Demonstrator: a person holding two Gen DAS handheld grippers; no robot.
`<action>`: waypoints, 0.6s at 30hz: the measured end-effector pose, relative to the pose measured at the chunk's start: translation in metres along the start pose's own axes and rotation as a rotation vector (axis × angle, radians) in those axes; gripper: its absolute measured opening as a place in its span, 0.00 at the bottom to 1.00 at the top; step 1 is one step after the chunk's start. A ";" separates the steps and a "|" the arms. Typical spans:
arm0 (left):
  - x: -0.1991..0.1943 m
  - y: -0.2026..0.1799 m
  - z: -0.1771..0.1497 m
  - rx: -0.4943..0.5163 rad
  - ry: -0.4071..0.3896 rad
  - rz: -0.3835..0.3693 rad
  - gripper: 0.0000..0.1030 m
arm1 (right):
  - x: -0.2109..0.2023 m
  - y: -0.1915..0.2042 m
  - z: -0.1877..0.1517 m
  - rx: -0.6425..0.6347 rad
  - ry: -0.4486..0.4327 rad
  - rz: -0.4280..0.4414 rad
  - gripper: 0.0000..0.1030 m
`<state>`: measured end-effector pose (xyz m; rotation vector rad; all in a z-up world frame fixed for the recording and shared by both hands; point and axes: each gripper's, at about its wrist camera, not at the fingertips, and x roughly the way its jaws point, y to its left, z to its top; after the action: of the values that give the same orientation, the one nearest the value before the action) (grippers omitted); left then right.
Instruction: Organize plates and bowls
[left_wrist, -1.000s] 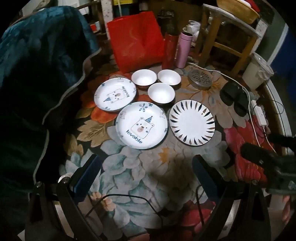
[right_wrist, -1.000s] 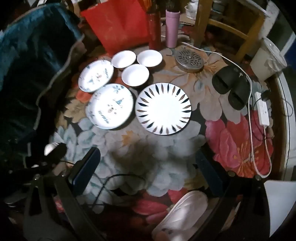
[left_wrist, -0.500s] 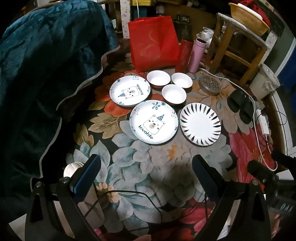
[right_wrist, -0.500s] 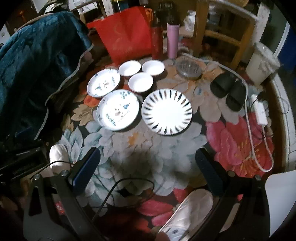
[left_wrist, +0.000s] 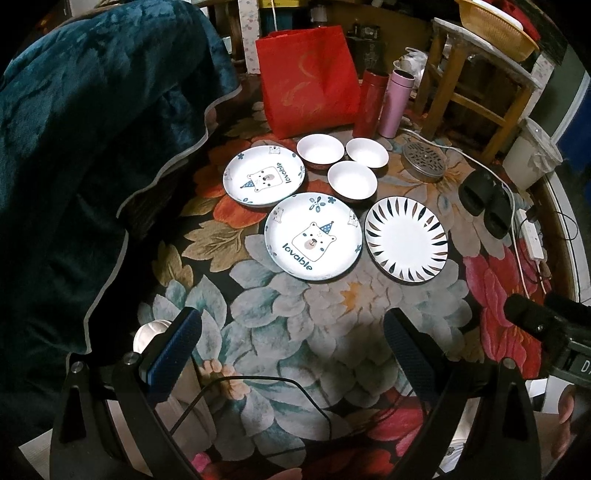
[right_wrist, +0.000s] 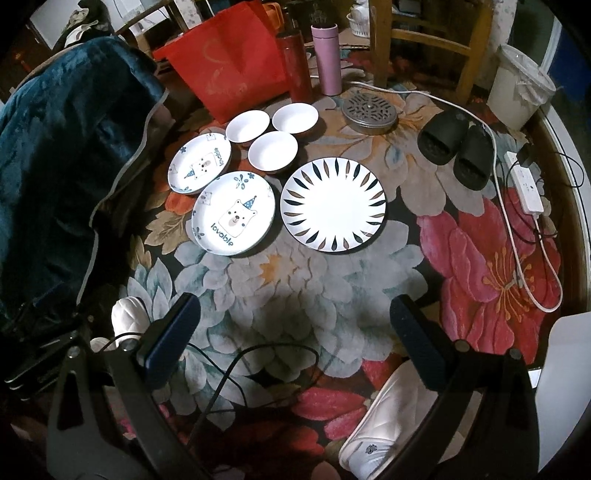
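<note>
On a flowered rug lie two bear "lovable" plates, the near one (left_wrist: 313, 236) (right_wrist: 233, 213) and the far one (left_wrist: 264, 174) (right_wrist: 200, 163), and a white plate with dark petal rim (left_wrist: 406, 238) (right_wrist: 333, 204). Three white bowls (left_wrist: 352, 180) (right_wrist: 273, 151) sit in a cluster behind them. My left gripper (left_wrist: 291, 343) is open and empty, held above the rug well short of the plates. My right gripper (right_wrist: 295, 332) is open and empty, also short of the plates.
A red bag (left_wrist: 310, 74), a red flask (left_wrist: 369, 103) and a pink flask (left_wrist: 395, 101) stand behind the bowls. A round metal grate (left_wrist: 423, 160), black slippers (right_wrist: 458, 147), a power strip with cords (right_wrist: 524, 188), a white bin (right_wrist: 521, 88), a wooden stool (left_wrist: 476, 88) and a blue blanket (left_wrist: 92, 147) surround them.
Both grippers have pulled back and risen, so the plates and bowls appear farther off. Nothing on the rug has moved. Both grippers stay open.
</note>
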<state>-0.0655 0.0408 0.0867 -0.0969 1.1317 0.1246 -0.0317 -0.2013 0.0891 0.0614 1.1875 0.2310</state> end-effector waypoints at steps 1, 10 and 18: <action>0.000 0.000 0.000 -0.001 0.000 0.000 0.96 | 0.000 0.000 -0.001 0.000 0.001 0.000 1.00; -0.001 -0.002 -0.001 -0.002 -0.002 0.001 0.96 | 0.002 0.000 0.000 0.004 0.007 -0.004 1.00; -0.001 -0.003 -0.001 -0.003 -0.001 0.001 0.96 | 0.003 -0.001 0.002 0.008 0.012 -0.007 1.00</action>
<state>-0.0663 0.0375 0.0874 -0.0988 1.1302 0.1267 -0.0291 -0.2011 0.0870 0.0633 1.2006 0.2209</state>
